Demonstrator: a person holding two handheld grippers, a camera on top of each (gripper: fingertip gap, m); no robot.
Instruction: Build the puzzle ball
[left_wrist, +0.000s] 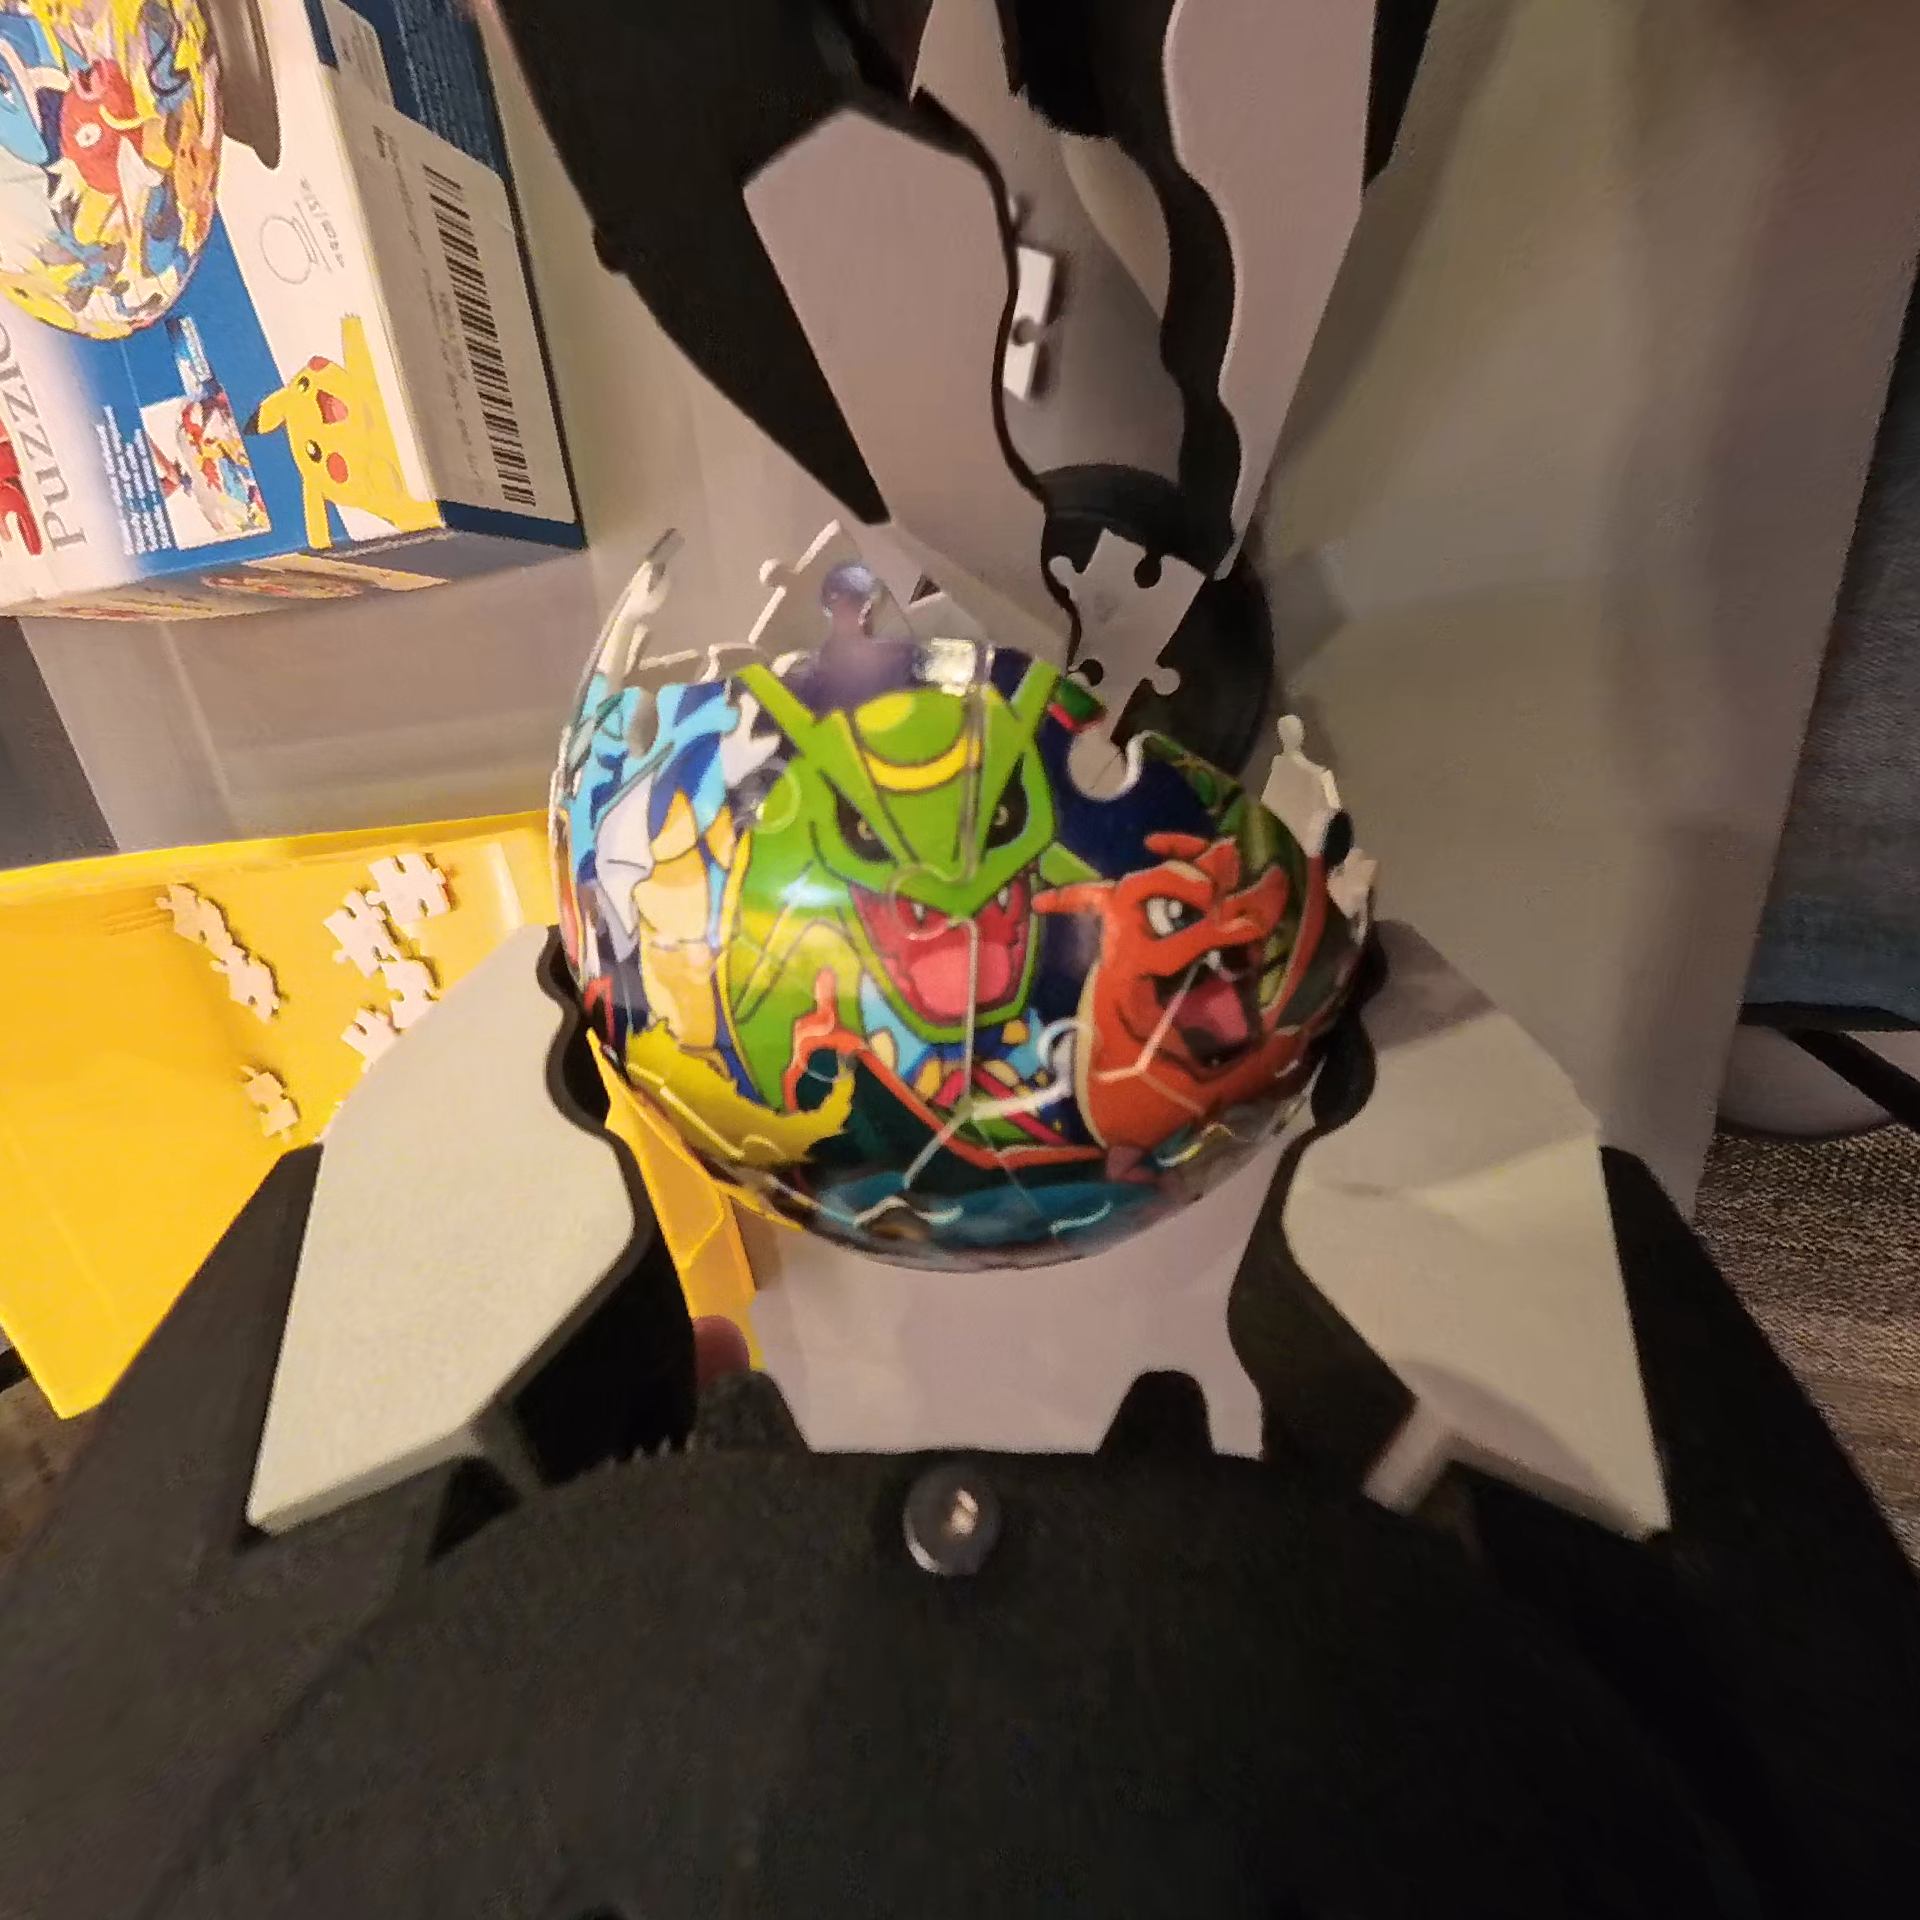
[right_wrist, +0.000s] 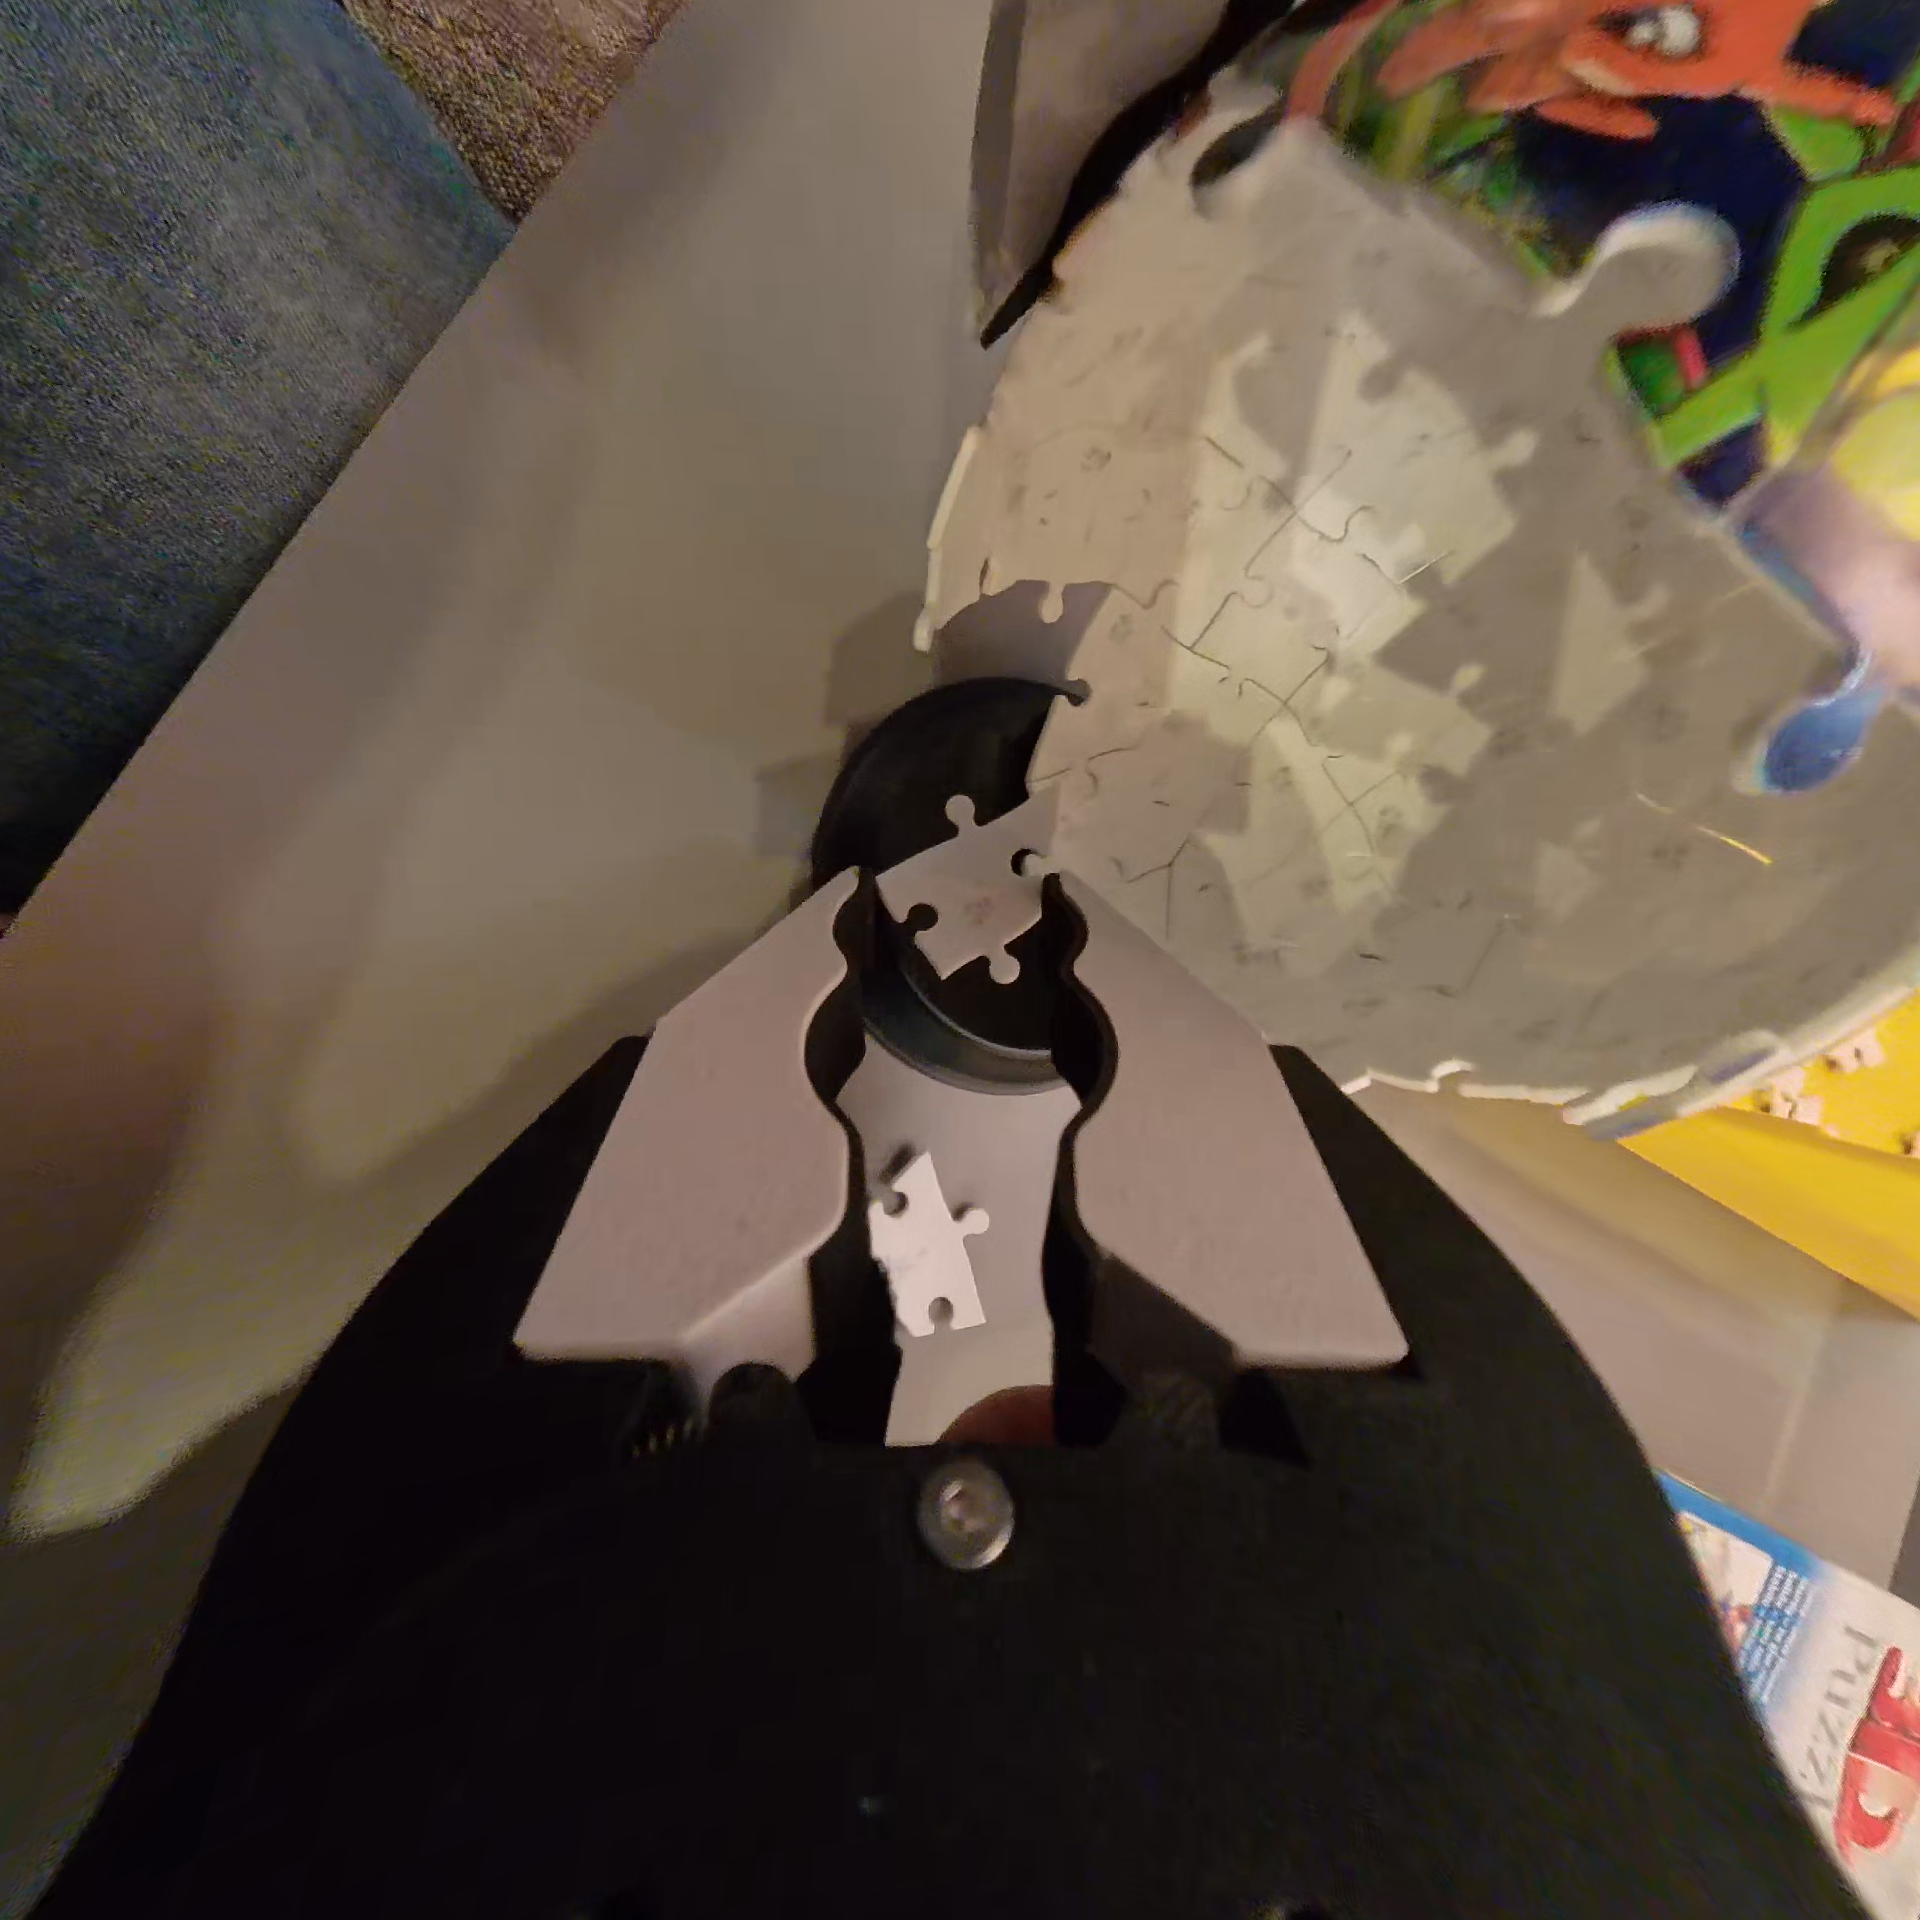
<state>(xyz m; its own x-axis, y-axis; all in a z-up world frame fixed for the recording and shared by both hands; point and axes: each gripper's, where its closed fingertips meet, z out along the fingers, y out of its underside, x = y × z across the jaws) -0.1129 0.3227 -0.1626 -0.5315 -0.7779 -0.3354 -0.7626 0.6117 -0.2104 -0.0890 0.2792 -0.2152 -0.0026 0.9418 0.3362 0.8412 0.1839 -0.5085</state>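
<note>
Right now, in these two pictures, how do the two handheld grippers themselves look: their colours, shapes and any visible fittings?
Both look the same. The left gripper and the right gripper each have a matte black body with one silver screw in the middle, and two broad light grey fingers that taper forward. The inner edges carry wavy black pads. No cables, markings or sleeves are visible.
</note>
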